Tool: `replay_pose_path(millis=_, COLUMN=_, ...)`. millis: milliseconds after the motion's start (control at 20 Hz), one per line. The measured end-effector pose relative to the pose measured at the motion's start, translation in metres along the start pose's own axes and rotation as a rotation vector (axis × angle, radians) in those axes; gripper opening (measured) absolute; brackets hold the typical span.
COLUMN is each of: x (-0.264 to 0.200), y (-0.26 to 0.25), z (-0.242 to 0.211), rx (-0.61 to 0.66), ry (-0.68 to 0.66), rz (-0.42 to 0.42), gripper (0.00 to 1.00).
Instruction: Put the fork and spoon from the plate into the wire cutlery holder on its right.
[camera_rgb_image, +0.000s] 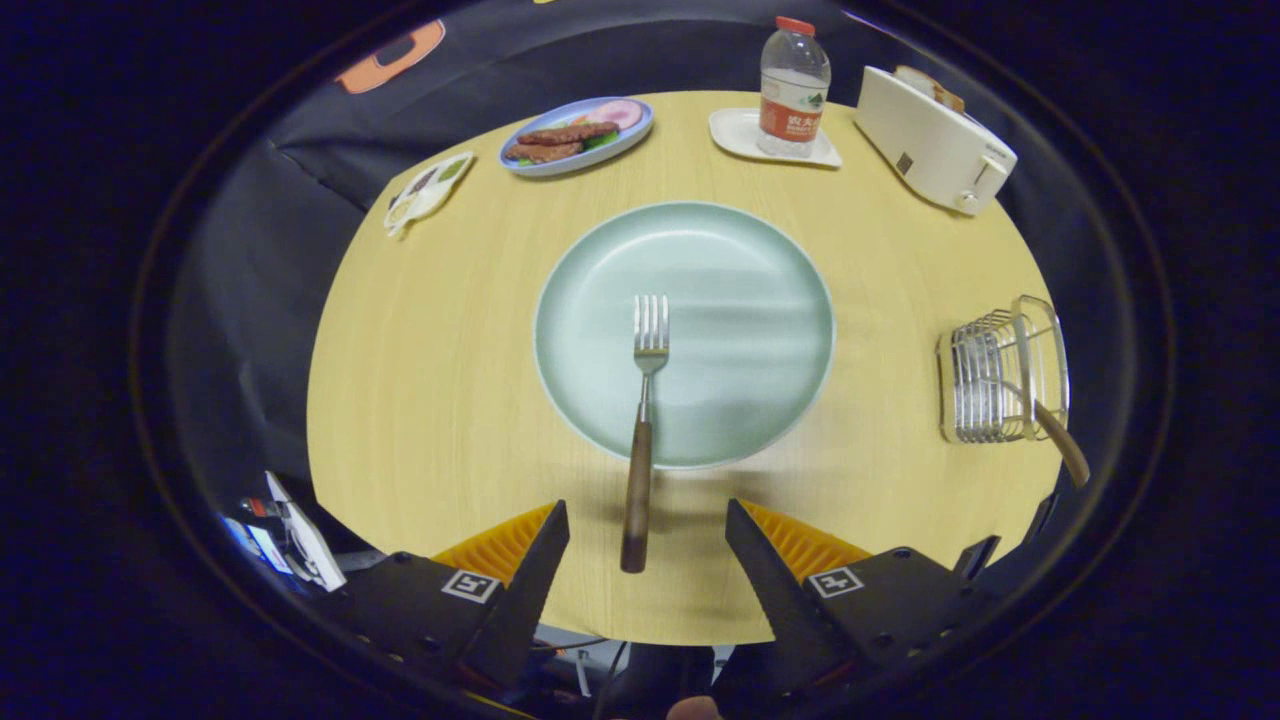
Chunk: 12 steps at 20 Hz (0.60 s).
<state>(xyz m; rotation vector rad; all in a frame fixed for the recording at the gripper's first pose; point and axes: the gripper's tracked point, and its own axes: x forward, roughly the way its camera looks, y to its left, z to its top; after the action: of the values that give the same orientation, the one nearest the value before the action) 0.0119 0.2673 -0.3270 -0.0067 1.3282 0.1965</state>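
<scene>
A pale green plate (740, 270) lies in the middle of the round wooden table. A fork (641, 440) with a dark wooden handle rests on it, tines pointing away, the handle hanging over the plate's near rim toward me. My gripper (647, 515) stands open, its two fingers on either side of the handle's end, not touching it. To the plate's right stands the wire cutlery holder (1000, 375). A wooden handle (1062, 440), the spoon's it seems, sticks out of the holder toward the table's near edge.
At the table's far side stand a blue dish of food (577, 135), a small white dish (428, 190), a water bottle (793, 85) on a white tray (737, 135) and a white toaster (930, 140). The table's near edge runs just beneath my fingers.
</scene>
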Motion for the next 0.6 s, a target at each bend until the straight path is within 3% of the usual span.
replay_pose_path(millis=150, x=0.019, y=0.002, z=0.000, rx=0.001, ry=0.021, rz=-0.022, gripper=0.93)
replay_pose_path(millis=450, x=0.029, y=0.005, z=0.000, rx=-0.025, ry=0.045, rz=-0.047, gripper=0.40)
replay_pose_path(millis=550, x=0.029, y=0.004, z=-0.001, rx=-0.030, ry=0.057, rz=-0.041, gripper=0.15)
replay_pose_path(millis=600, x=0.030, y=0.001, z=-0.002, rx=-0.043, ry=0.060, rz=-0.041, gripper=0.14)
